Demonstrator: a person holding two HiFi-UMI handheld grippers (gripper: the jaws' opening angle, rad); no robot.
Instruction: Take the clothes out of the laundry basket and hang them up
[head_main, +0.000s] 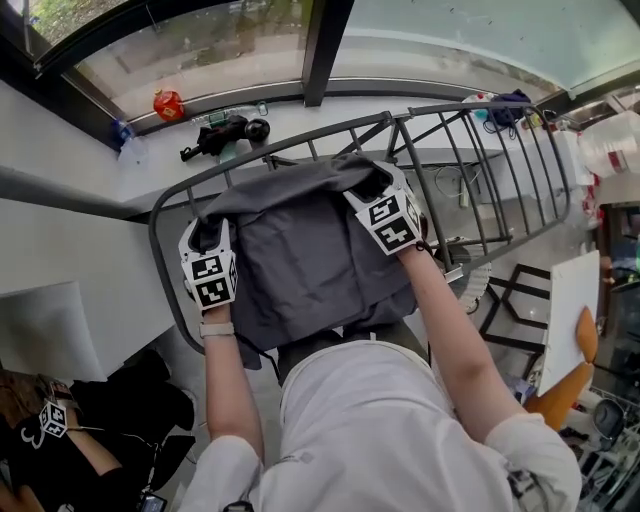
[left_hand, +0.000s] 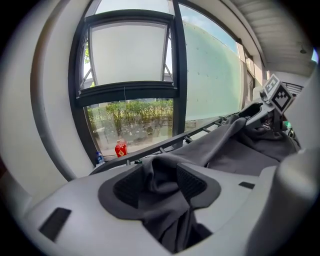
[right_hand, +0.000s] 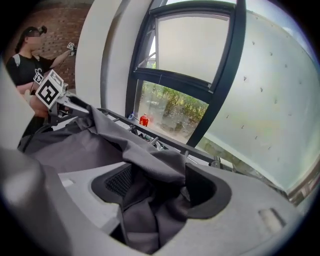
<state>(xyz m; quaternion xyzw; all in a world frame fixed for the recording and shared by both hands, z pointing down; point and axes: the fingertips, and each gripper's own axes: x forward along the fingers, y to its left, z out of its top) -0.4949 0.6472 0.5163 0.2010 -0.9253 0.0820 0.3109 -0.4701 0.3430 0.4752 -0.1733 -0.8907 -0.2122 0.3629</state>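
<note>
Black sleeves mark a second person (head_main: 60, 440) at the far left, low in the head view. Above, on the window ledge, stands a small red bottle (head_main: 168, 104), with a black object (head_main: 225, 135) just beside it.

The left gripper (head_main: 207, 232) is at the left corner of a dark grey garment (head_main: 300, 250). In its own view the jaws stand apart, and a bunched fold of the cloth lies loosely between the pads (left_hand: 192, 182).

The garment is spread flat over the rounded near end of a metal drying rack (head_main: 480, 170). Its far edge runs from one gripper to the other, left to right, rising slightly toward the right. The rest of the cloth falls toward the person holding the grippers and hangs over the rack's near rail.

The right gripper (head_main: 372, 190) is at the garment's right corner. Its jaws are also apart, and a loose fold sags between them without being pinched.

Past it, the rack's bare bars reach away to the upper right. A white board (head_main: 570, 310) leans at the far right.
</note>
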